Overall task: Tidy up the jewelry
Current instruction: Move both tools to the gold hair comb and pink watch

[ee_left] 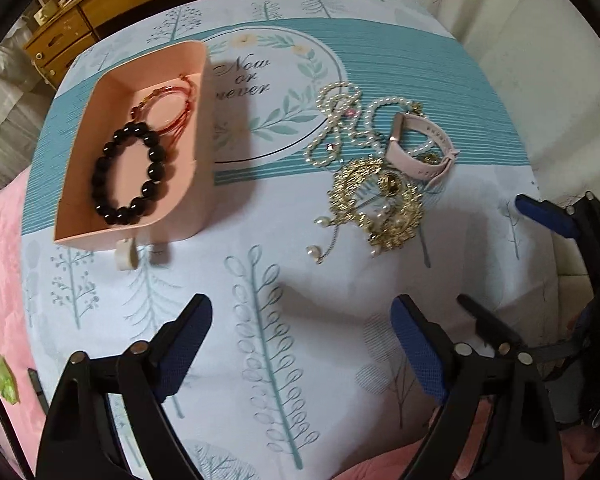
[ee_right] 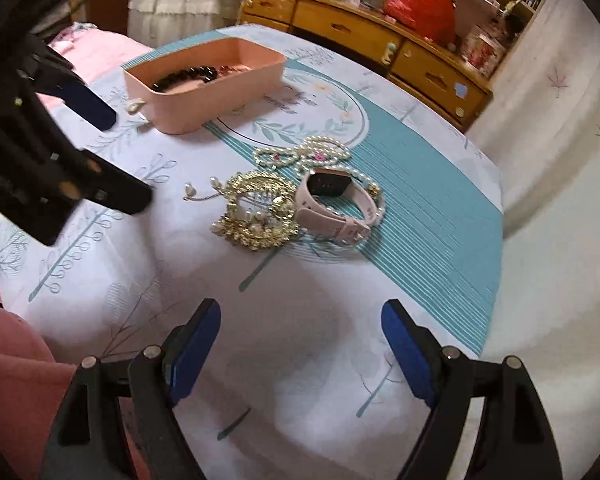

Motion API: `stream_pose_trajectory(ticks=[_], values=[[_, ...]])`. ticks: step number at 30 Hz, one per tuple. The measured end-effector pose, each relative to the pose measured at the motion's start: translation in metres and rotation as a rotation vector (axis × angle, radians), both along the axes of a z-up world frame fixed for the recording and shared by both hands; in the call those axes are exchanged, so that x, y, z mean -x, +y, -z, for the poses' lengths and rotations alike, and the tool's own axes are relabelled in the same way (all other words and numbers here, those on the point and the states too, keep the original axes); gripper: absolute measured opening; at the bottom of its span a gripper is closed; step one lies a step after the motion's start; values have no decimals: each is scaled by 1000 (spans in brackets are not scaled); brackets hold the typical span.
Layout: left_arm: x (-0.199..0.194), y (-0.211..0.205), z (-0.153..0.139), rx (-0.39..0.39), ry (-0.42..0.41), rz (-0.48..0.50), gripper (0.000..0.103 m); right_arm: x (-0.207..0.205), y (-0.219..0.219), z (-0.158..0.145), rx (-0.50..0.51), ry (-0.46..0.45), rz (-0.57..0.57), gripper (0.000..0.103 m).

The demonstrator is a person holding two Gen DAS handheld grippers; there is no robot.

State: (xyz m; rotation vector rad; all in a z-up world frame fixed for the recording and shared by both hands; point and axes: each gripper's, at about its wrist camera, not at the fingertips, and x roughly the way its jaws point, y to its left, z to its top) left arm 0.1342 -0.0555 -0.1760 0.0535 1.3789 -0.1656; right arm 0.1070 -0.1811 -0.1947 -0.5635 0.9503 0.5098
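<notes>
Both grippers idle above the tablecloth (ee_left: 340, 272). Left gripper (ee_left: 302, 332): fingers spread wide, nothing between them. Right gripper (ee_right: 300, 336): same, spread, holding nothing.

Count:
- 1 pink tray (ee_left: 80, 216), left part of the cloth. Holds 2 items: 1 black bead bracelet (ee_left: 100, 176) lying flat, 1 red cord bracelet (ee_left: 168, 100) behind it, the two overlapping at the far end.
- 1 small white piece (ee_left: 126, 255) on the cloth, touching the tray's near wall; can't tell what it is.
- Loose pile to the right of the tray, well apart from it: 1 pink-strap watch (ee_right: 332, 204), 1 gold ornate piece with pearl drops (ee_right: 256, 216), pearl strands (ee_right: 300, 154) tangled behind, strand count unclear. All three touching or overlapping.

Wooden drawers (ee_right: 364, 28) behind the table.
</notes>
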Motion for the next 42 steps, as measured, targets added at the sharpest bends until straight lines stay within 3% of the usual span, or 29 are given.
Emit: stream_pose_trajectory(ticks=[3,8,12,16,20,26,31,37,42], values=[[-1,-4,1,27,-19,23,81,1,1,2,-30,-20,-8,83],[-4,-16,2,19,-79,88,58,-4,-1,3,-74,-65,19,83],[-9,-23,6,27,-86,111,58,-13,-3,4,-89,-94,20,83],[-19,-27,14,56,-66,103,58,-29,-9,10,-128,-53,38,83],[-27,-34,23,30,-72,156,58,-43,-12,15,-176,-13,58,83],[-35,-41,30,37,-75,250,78,-53,-12,23,-151,-19,23,83],[-38,-46,40,41,-56,324,79,-61,-18,22,-154,-30,1,83],[-42,-55,43,28,-137,409,78,-73,-23,23,-172,-14,-38,83],[-41,-60,41,39,-170,432,72,-80,-20,24,-188,26,-79,83]])
